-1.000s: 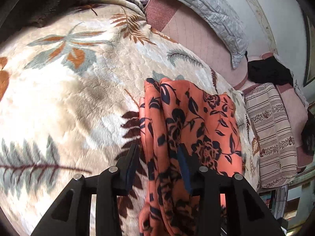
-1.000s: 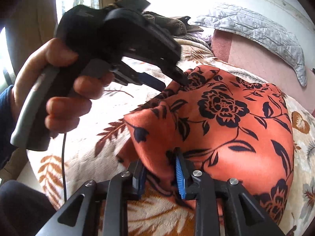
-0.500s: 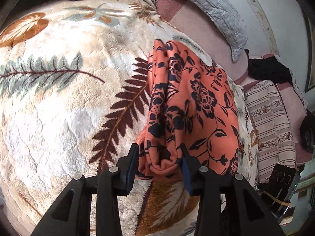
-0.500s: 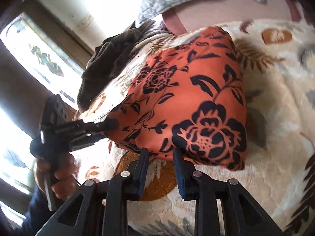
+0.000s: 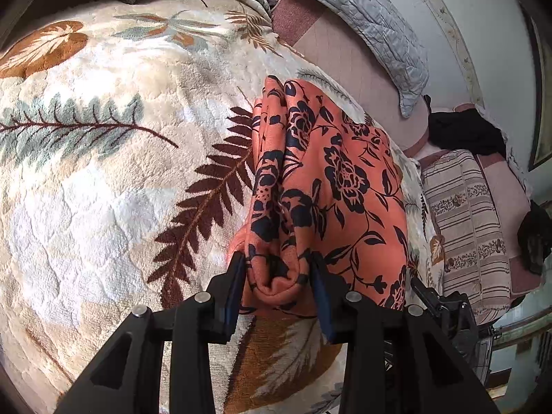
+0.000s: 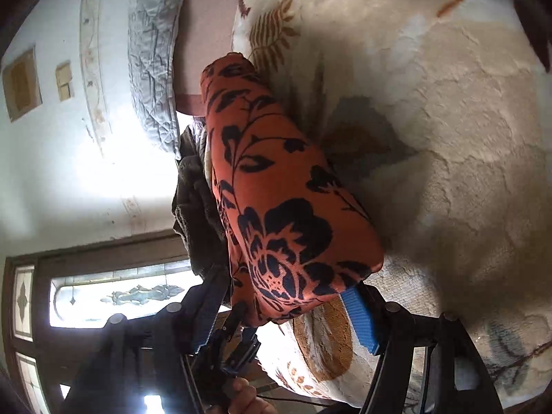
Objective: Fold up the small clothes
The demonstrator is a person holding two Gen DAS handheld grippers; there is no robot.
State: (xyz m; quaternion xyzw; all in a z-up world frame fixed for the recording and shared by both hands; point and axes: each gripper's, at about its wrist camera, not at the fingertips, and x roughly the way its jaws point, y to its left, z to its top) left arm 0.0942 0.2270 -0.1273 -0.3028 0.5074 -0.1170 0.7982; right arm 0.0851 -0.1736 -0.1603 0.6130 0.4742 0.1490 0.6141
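Observation:
An orange garment with dark flowers (image 5: 345,179) lies folded on a plush cream blanket with a leaf pattern (image 5: 103,189). My left gripper (image 5: 276,257) pinches the bunched near end of the fold; its jaws are closing and both pads press the cloth. In the right wrist view the garment (image 6: 283,207) appears rolled sideways. My right gripper (image 6: 284,283) has its jaws opening wide around a folded corner, and the blue pads (image 6: 360,317) stand apart from the cloth. Below it I see the left gripper (image 6: 238,341) and a hand (image 6: 245,393).
A grey quilted pillow (image 5: 372,24) lies along the wall. A striped cushion (image 5: 465,224) and dark clothing (image 5: 462,131) sit past the blanket's right edge. A dark pile of clothes (image 6: 196,207) lies behind the garment, with a window (image 6: 103,293) beyond.
The right gripper has rolled about a quarter turn and its jaws have spread off the garment's corner. The left gripper pulled the fold's end along the blanket, then stayed still.

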